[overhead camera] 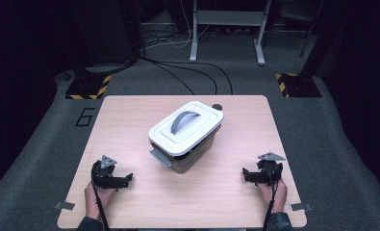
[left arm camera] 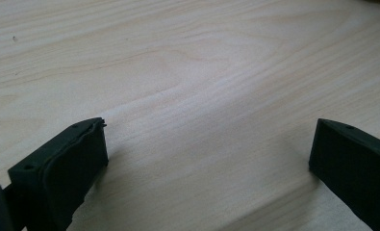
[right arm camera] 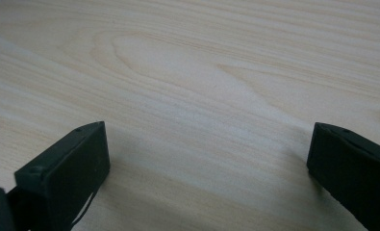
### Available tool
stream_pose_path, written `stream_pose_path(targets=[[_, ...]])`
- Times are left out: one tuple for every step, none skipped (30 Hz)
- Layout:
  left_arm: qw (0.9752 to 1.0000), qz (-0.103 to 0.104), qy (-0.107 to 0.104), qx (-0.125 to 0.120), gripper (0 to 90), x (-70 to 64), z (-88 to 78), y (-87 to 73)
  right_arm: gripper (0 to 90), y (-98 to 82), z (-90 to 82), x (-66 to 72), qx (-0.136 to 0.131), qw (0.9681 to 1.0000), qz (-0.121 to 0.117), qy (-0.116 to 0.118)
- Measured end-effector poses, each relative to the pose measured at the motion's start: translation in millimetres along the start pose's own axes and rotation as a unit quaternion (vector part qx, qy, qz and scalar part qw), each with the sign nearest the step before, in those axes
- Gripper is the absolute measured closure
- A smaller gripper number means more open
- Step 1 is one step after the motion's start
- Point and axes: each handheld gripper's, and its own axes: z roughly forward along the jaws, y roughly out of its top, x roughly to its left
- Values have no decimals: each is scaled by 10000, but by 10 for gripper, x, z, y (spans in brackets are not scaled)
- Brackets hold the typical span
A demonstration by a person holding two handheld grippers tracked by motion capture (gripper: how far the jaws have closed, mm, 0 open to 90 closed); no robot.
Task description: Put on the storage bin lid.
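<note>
Both grippers' jaws gape, empty; lidded box (overhead camera: pixel 185 134) unlabelled; floor (overhead camera: pixel 43 130) marked "6".

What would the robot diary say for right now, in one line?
left tongs: open, empty | right tongs: open, empty | lidded box: mid-table, untouched, lid on

lidded box (overhead camera: pixel 185 135) | contents hidden | dark knob (overhead camera: pixel 217 107) behind: partly hidden
</note>
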Motion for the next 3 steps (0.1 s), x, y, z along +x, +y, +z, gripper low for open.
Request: stream_pose_path(targets=[[10000, 4, -1, 16, 0, 0, -2, 1, 2, 0, 0, 0, 2, 10000, 2, 0], [10000, 4, 0, 12, 0, 0, -2, 1, 0, 3, 7, 10, -20, 10000, 84, -34], [10000, 4, -1, 15, 0, 0, -2, 1, 0, 6, 10, 14, -15, 9999, 100, -41]])
